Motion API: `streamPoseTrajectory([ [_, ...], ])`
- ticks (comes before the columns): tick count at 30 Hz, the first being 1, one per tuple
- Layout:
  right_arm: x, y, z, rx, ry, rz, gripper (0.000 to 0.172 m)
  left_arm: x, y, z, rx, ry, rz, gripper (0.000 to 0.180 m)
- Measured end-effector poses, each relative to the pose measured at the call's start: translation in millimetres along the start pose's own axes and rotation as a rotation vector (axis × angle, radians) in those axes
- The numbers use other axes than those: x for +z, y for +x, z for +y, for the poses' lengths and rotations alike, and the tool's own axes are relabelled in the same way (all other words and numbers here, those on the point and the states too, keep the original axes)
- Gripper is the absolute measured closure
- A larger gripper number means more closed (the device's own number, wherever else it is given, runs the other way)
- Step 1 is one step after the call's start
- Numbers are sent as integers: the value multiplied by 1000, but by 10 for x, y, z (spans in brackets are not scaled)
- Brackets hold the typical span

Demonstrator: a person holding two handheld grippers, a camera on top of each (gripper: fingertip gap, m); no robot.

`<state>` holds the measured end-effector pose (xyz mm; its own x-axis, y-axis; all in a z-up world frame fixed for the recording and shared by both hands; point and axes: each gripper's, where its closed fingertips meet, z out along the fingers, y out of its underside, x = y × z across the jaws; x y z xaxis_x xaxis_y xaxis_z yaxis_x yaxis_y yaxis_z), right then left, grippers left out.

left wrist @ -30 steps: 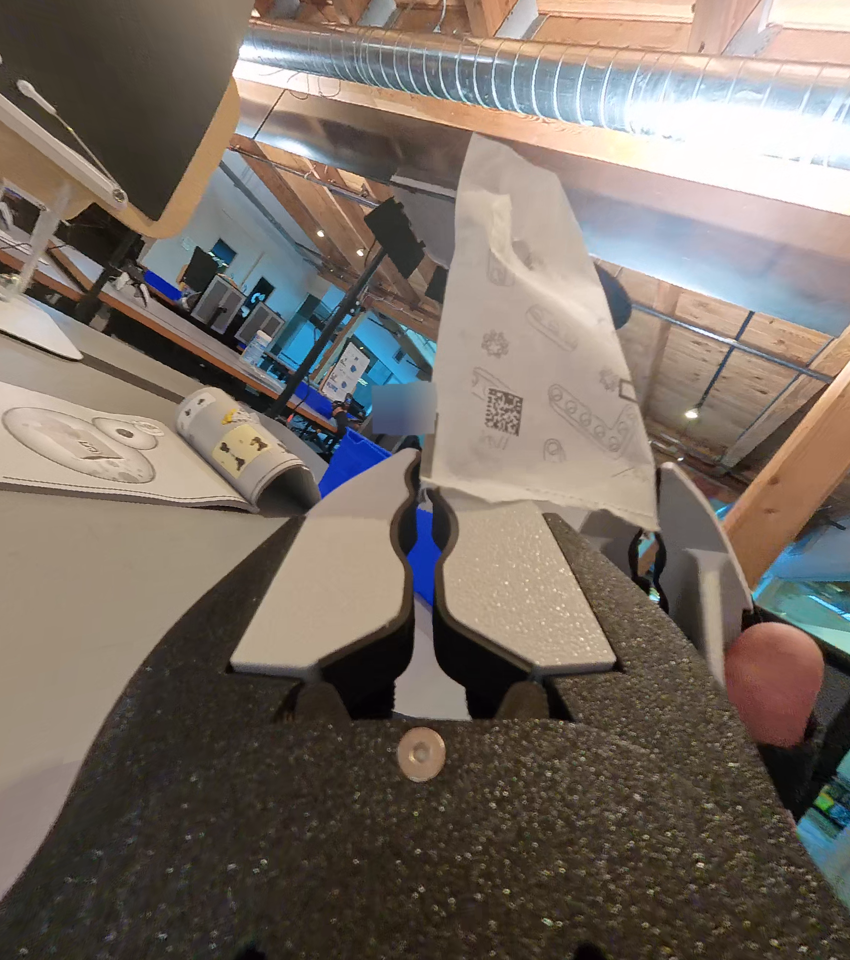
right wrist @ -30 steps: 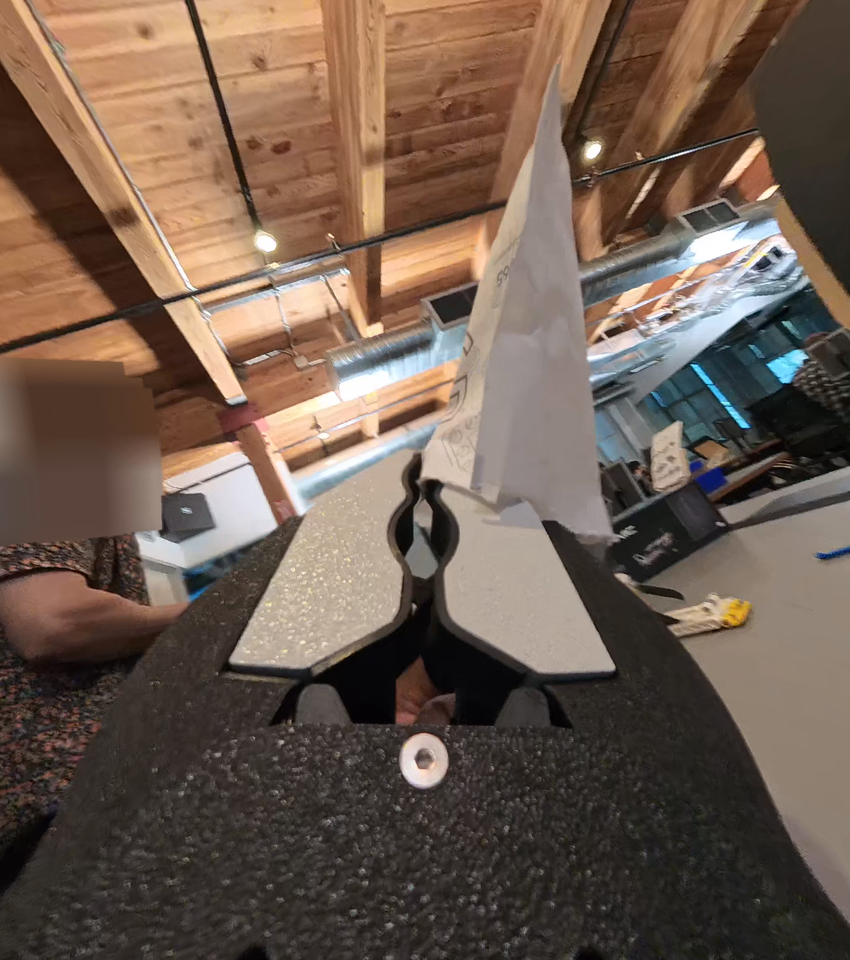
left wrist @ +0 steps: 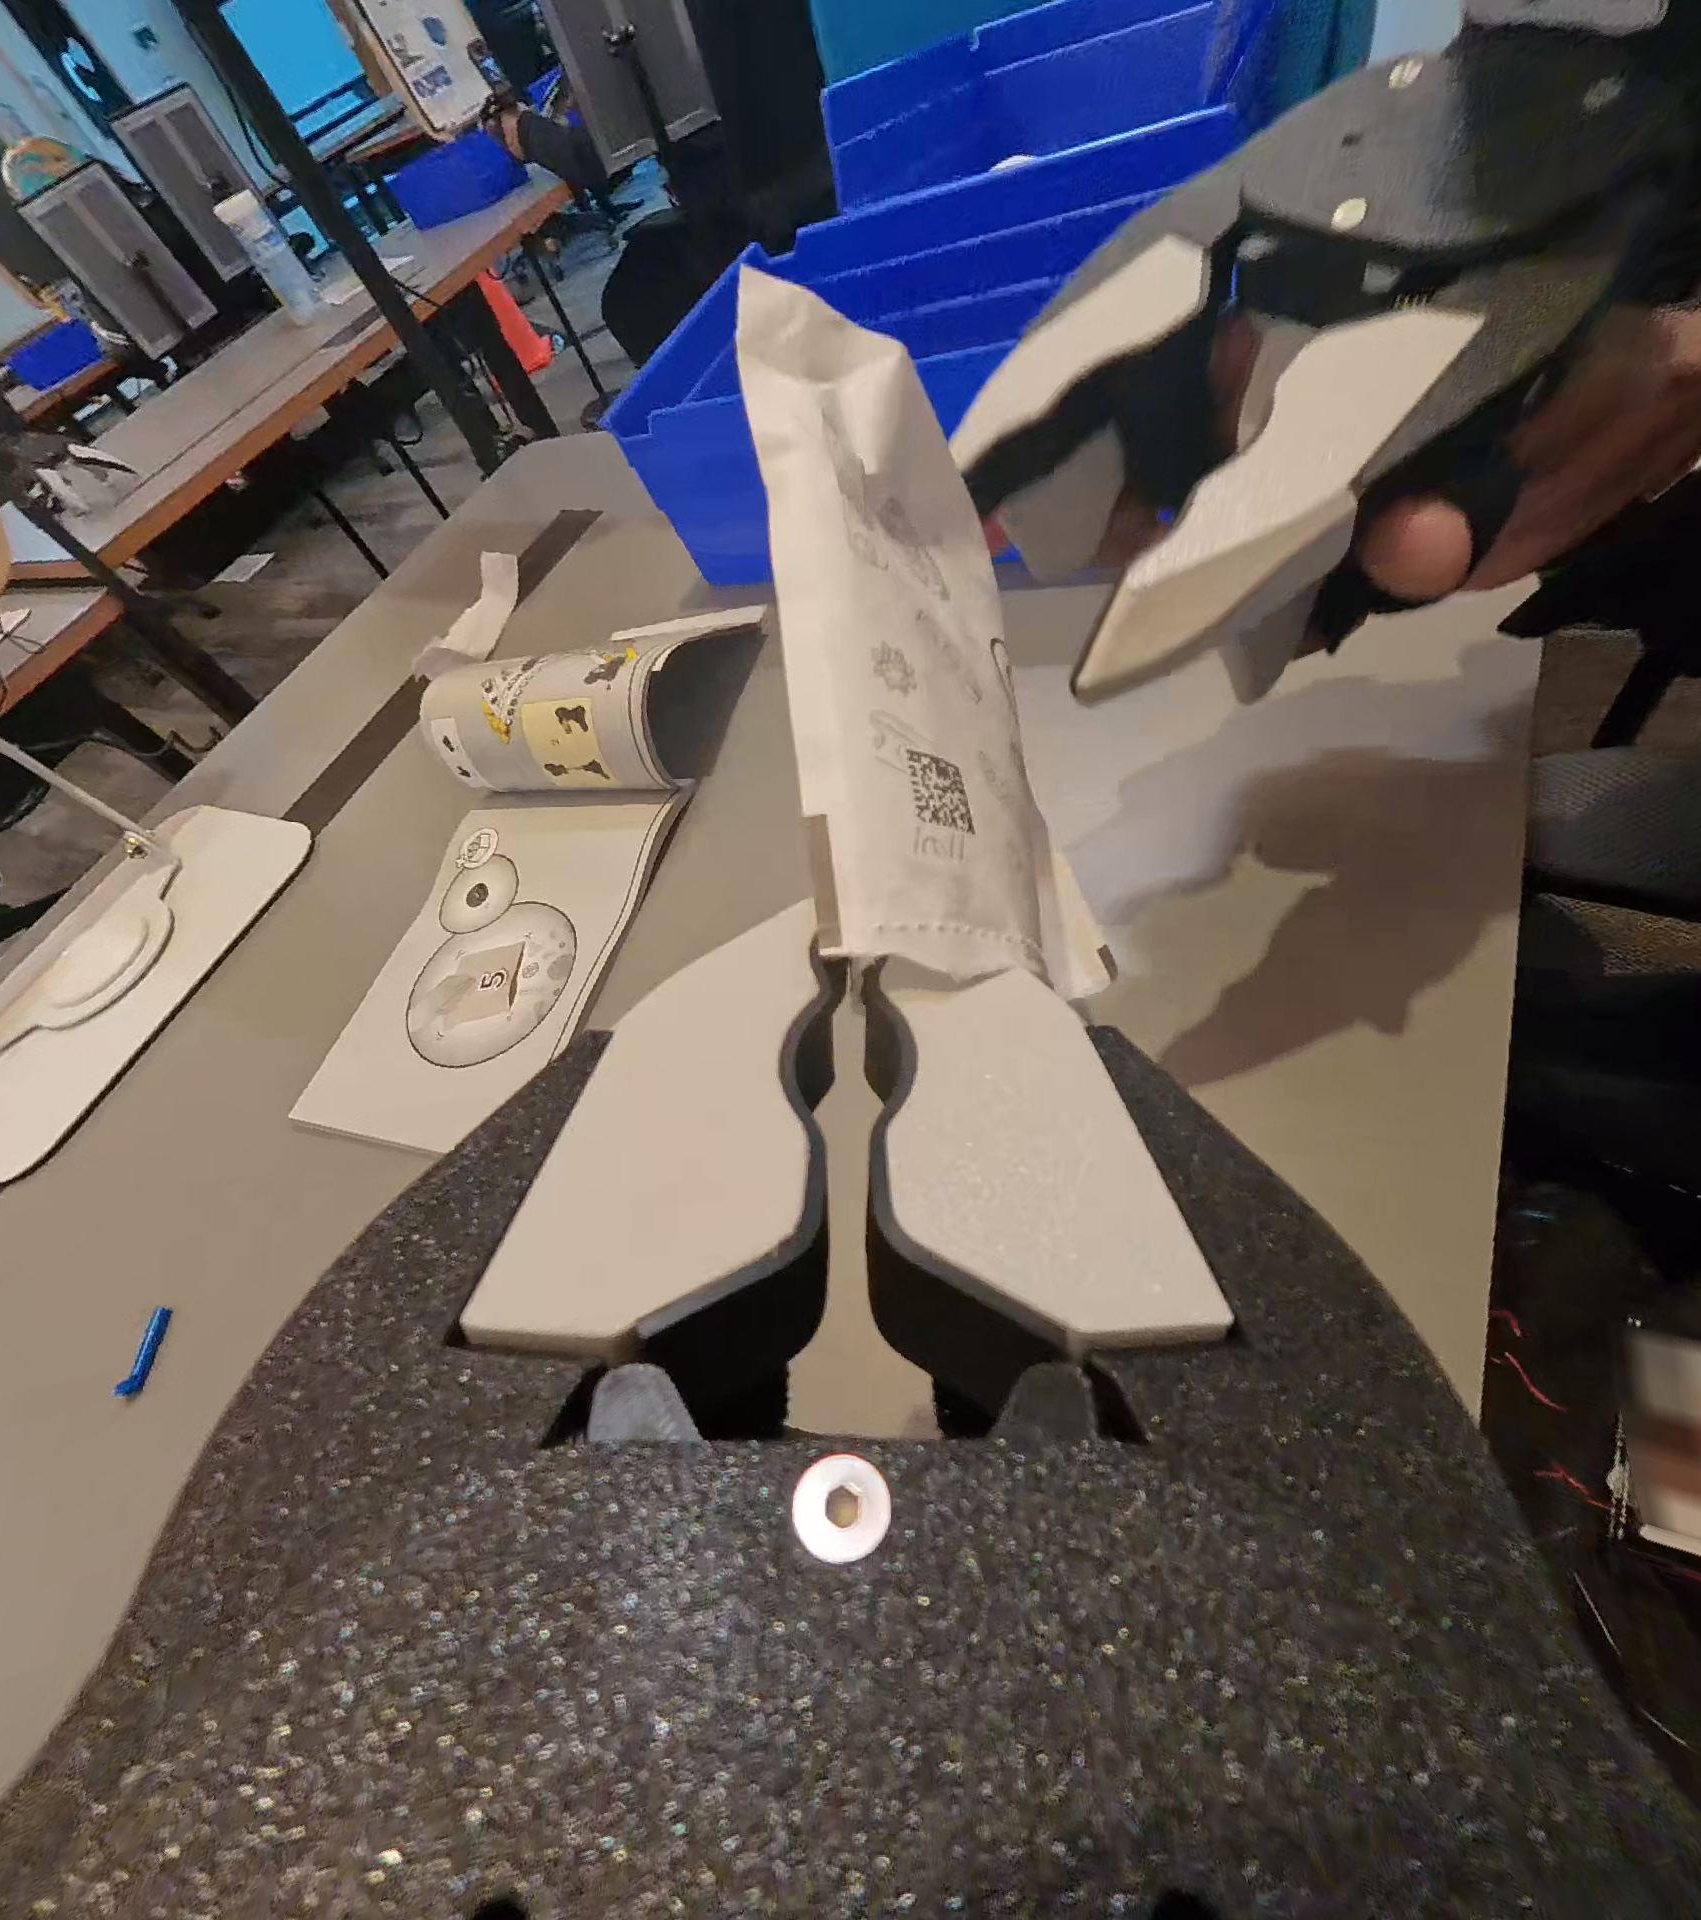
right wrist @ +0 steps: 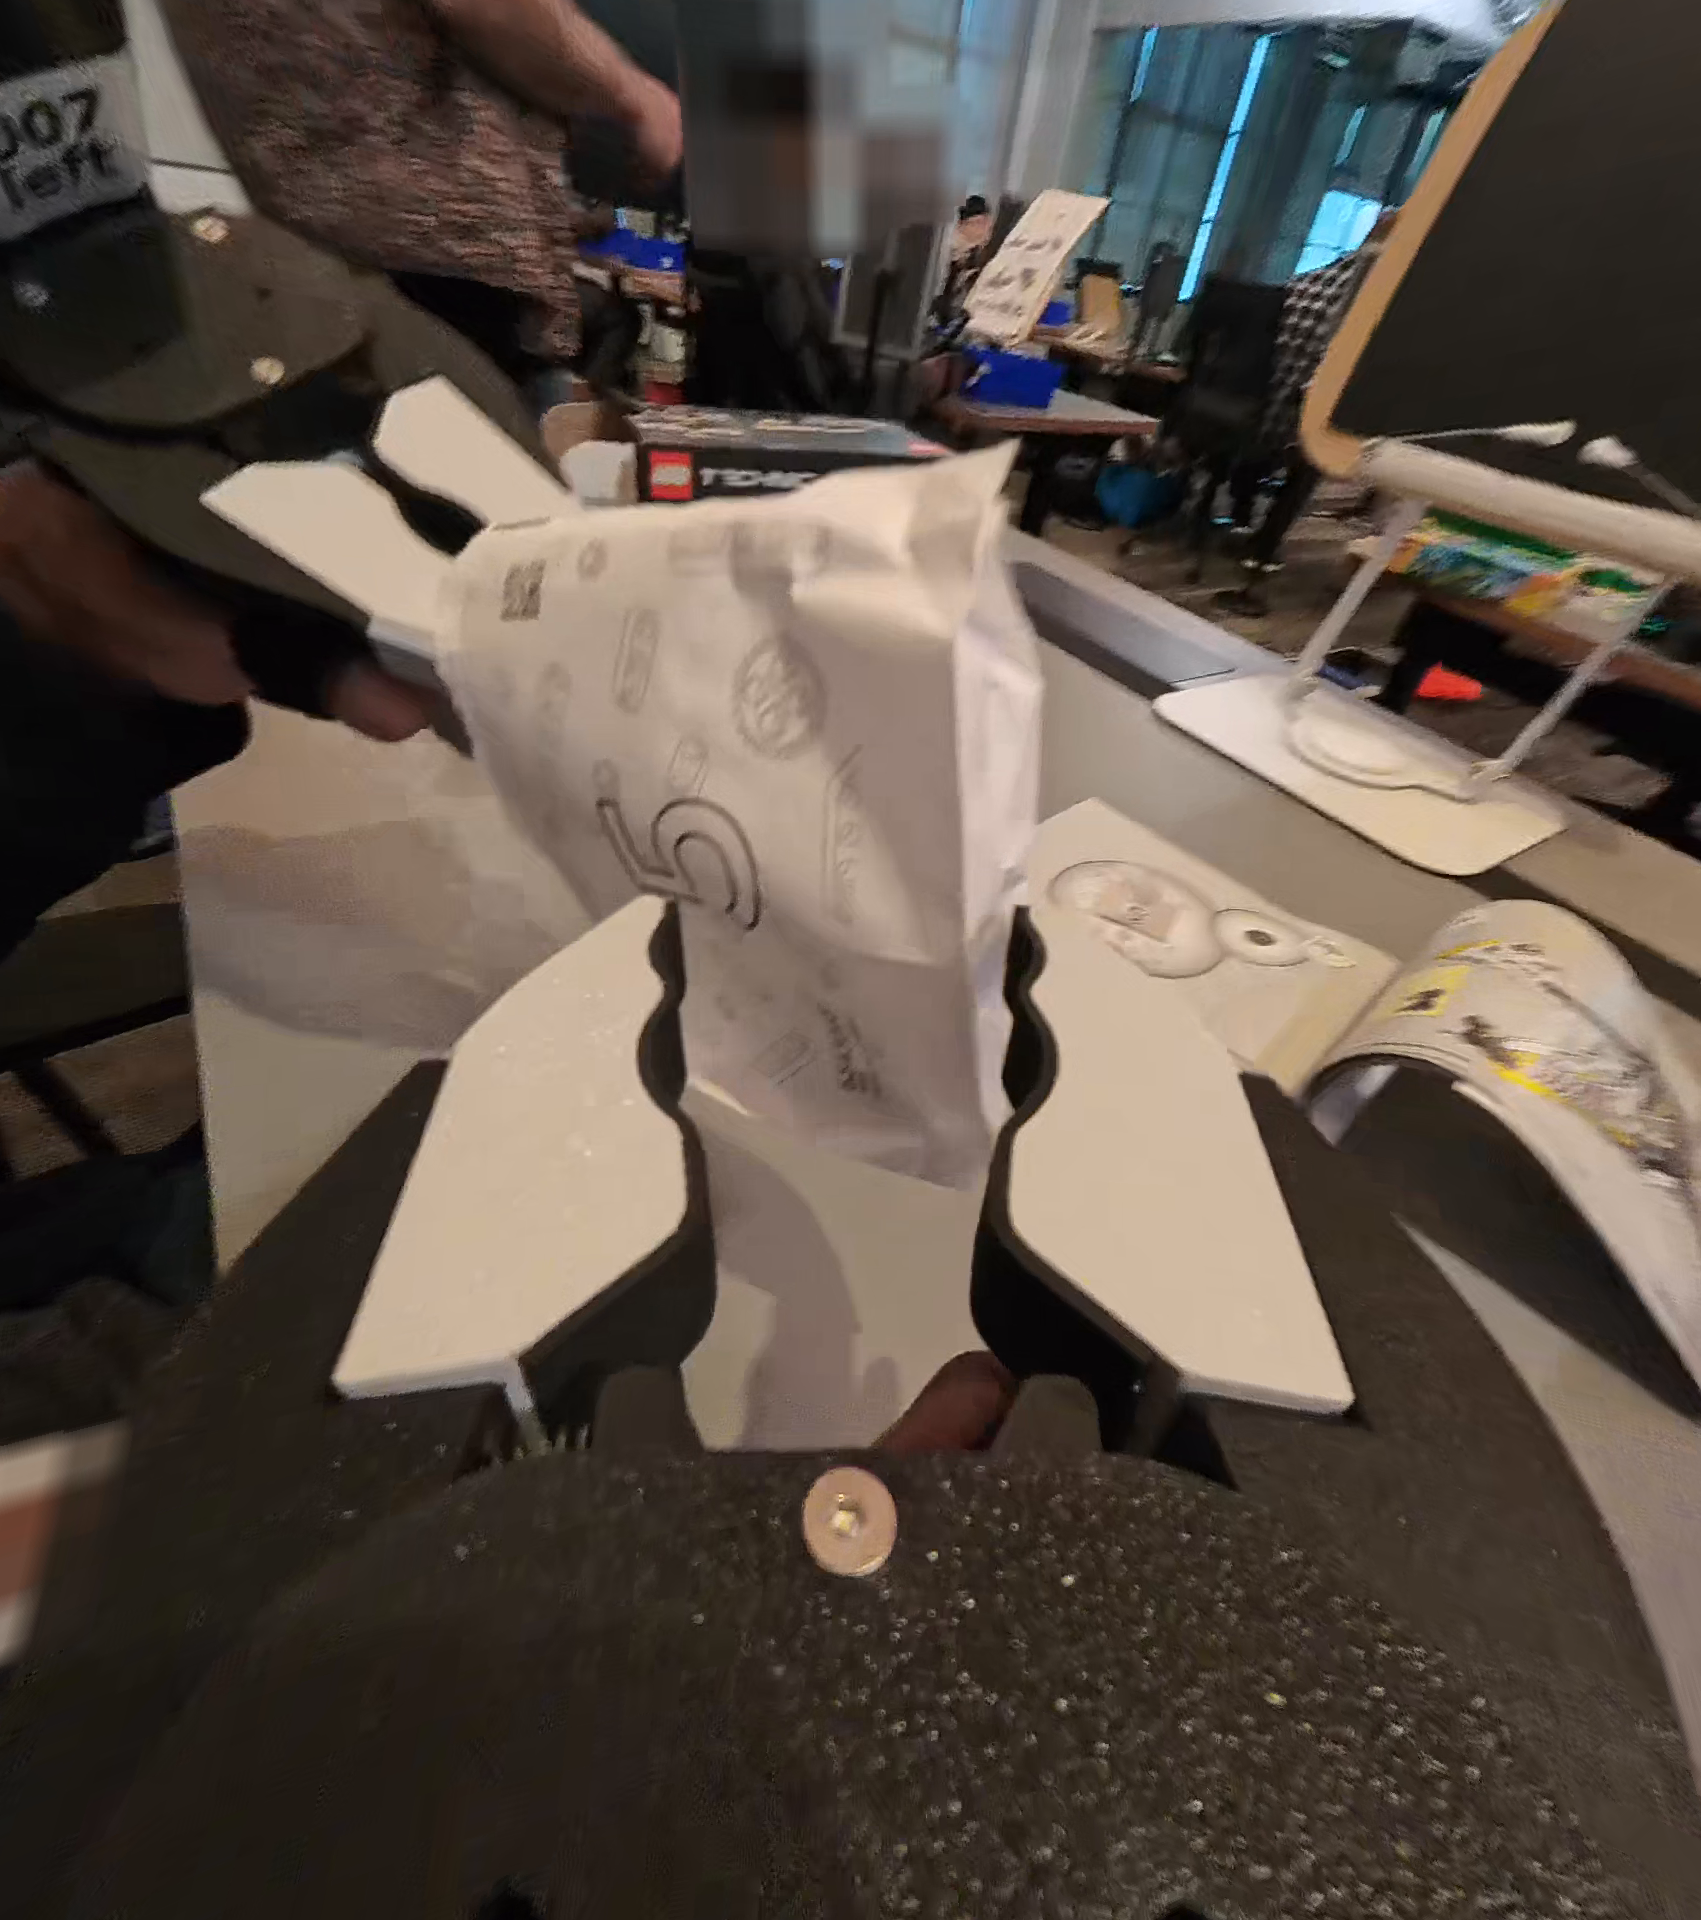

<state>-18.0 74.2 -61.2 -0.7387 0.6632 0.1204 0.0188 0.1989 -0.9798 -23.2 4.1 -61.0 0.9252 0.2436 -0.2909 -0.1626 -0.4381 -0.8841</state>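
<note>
The left gripper (left wrist: 851,961) pinches a white printed paper bag (left wrist: 893,665) by its stitched edge. The right gripper (right wrist: 841,935) is spread wide, the bag hanging between its fingers without clear contact. An open instruction booklet (left wrist: 503,935) lies on the grey table (left wrist: 98,1299) to the left gripper's left.

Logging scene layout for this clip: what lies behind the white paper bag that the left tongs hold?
In the left wrist view, stacked blue bins stand behind the white paper bag, at the grey table edge. The bag covers their middle; the bins' insides cannot be seen.

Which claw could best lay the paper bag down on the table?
Probably the left claw: it is shut on the white paper bag's edge, holding it over the grey table. The right claw is open and grips nothing.
</note>
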Motion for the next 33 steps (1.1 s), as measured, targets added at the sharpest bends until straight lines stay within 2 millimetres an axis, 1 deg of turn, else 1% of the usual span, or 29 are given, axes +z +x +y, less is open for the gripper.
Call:
streamPoseTrajectory([
  [2,32,-26,45,5,5,7,116,-9,-35,3,0,-5,-9,180],
  [5,34,-38,51,51,33,-1,131,-48,-72,4,-20,7,-5,180],
  [9,-10,-41,-4,156,109,-48,160,-110,-92,-15,-52,42,21,180],
  [10,-20,-39,-16,189,125,-63,164,-116,-83,-23,-61,53,35,180],
  [13,-37,-42,-46,283,169,-117,170,-115,-77,-37,-86,86,53,180],
  [17,-47,-41,-69,381,222,-186,172,-108,-42,-39,-140,139,101,178],
  [21,-56,-47,-107,476,274,-271,172,-102,-6,-39,-222,209,171,171],
  [26,-39,-102,-143,559,307,-386,172,-114,83,-92,-311,301,286,168],
  [27,-24,-111,-138,571,305,-406,172,-115,114,-103,-320,312,313,169],
  [29,38,-95,-103,596,284,-417,171,-111,159,-118,-320,328,345,180],
  [31,147,12,-2,612,229,-337,168,-55,47,-95,-330,317,249,180],
  [32,198,80,60,605,194,-270,166,-14,-50,-57,-346,294,168,180],
  [33,237,159,124,586,160,-184,161,18,-166,-11,-358,271,69,180],
])
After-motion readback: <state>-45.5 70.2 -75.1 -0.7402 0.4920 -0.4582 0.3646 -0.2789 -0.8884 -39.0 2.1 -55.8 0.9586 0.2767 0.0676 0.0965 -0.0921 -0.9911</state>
